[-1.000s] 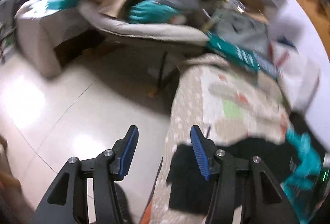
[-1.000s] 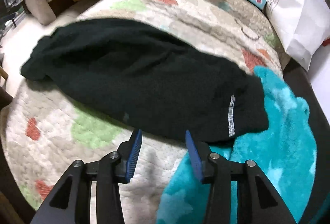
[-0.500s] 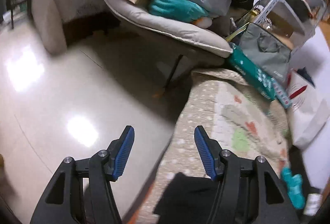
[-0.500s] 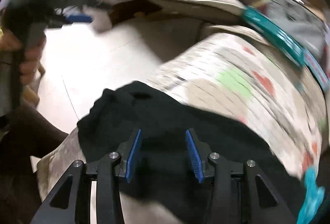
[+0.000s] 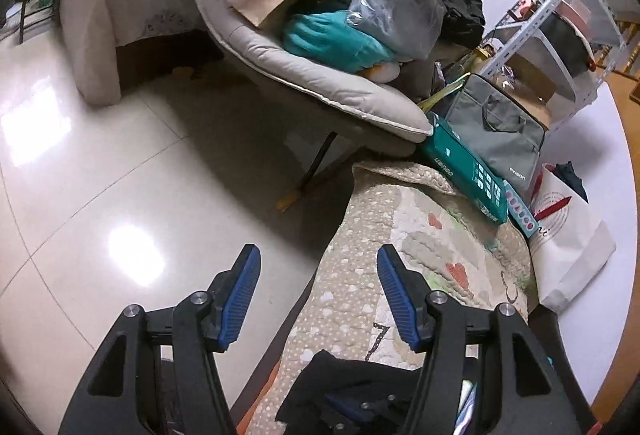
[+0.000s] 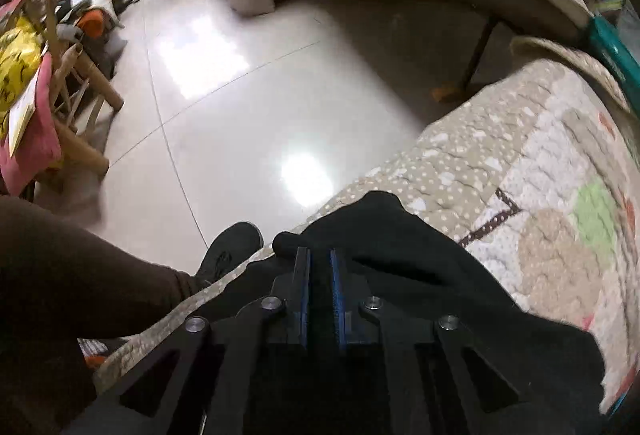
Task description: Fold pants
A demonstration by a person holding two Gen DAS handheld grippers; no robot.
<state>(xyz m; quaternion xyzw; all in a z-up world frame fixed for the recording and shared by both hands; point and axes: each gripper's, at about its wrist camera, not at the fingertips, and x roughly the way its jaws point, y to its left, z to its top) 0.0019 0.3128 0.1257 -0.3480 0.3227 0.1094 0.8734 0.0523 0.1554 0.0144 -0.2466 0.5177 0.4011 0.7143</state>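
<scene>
Right tongs (image 6: 320, 267): closing on black pants' (image 6: 400, 255) edge atop quilt (image 6: 520, 163). Left tongs (image 5: 318, 295): released, empty. Risk: thin pinch slips, fold collapses.

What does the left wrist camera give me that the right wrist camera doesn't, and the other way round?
Only the left wrist view shows the left gripper, jaws apart with nothing between them, above the quilt's edge, plus the grey bag and the white shelf rack beyond.

Only the right wrist view shows the right gripper, its jaws closing with black pants fabric between them, the person's leg and shoe, and the wooden stool.

Both show the black pants, the patterned quilt, the tiled floor and the padded chair.
</scene>
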